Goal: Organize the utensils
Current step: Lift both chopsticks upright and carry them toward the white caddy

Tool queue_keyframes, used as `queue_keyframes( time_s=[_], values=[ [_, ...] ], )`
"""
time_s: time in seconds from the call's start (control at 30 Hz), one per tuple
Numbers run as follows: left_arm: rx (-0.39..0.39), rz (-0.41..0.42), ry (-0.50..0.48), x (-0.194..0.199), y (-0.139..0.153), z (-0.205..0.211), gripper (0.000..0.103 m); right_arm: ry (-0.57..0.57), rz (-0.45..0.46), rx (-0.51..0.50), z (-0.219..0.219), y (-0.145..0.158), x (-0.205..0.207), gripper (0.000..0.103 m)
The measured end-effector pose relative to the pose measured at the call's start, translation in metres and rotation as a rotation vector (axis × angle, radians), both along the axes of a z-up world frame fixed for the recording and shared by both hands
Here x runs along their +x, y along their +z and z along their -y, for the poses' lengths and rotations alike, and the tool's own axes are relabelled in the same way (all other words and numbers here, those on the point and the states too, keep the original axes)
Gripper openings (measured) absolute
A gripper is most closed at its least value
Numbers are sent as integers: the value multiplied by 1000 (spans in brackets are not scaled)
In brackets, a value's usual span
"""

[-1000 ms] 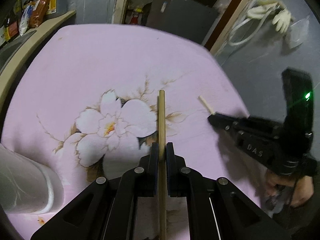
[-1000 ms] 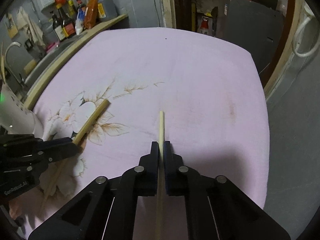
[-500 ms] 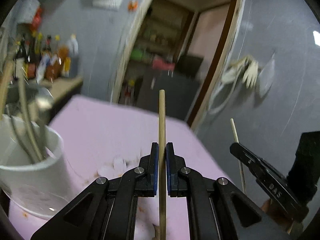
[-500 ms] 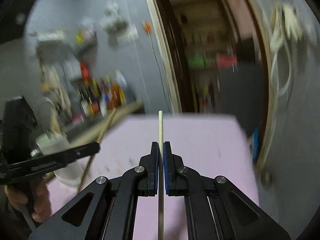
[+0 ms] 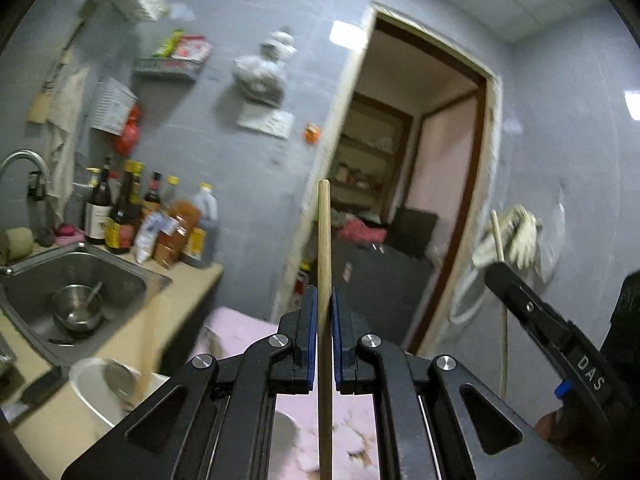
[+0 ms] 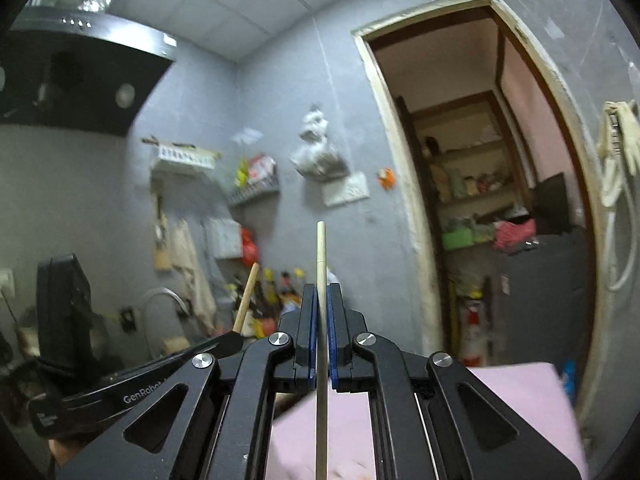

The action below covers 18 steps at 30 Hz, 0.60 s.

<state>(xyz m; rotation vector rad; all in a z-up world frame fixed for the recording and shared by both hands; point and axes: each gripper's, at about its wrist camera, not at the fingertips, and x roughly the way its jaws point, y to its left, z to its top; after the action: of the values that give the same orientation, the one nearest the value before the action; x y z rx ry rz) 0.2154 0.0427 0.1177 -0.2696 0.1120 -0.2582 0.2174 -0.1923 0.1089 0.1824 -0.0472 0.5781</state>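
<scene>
Both grippers had swung upward off the pink cloth (image 5: 236, 332); left gripper (image 5: 324, 304) and right gripper (image 6: 319, 300) each pinched a chopstick (image 5: 324, 240) (image 6: 320, 248). I needed to tip them slowly over the white holder (image 5: 90, 388).

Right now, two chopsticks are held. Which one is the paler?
The chopstick in the right tool: pale cream. The one clamped in the left tool is a darker tan wood. Both point upward.

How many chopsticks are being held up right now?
2: a darker chopstick clamped in the left gripper, and a paler chopstick clamped in the right gripper. More may be hidden in the white holder.
</scene>
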Motion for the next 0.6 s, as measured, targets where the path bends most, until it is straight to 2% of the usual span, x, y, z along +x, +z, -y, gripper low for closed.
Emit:
queue_keyframes(
  time_s=[0.13, 0.27, 0.43, 0.6],
  values=[
    [-32, 59, 151, 0, 6, -53, 5, 75, 9, 49, -33, 8, 16, 3],
    [-105, 58, 229, 12, 1, -101, 5, 84, 3, 71, -57, 8, 30, 3],
    [-130, 65, 292, 25, -10, -128, 5, 79, -3, 138, -67, 1, 44, 3],
    [-108, 65, 328, 35, -22, -135, 5, 51, 14, 200, -75, -3, 51, 3]
  ],
)
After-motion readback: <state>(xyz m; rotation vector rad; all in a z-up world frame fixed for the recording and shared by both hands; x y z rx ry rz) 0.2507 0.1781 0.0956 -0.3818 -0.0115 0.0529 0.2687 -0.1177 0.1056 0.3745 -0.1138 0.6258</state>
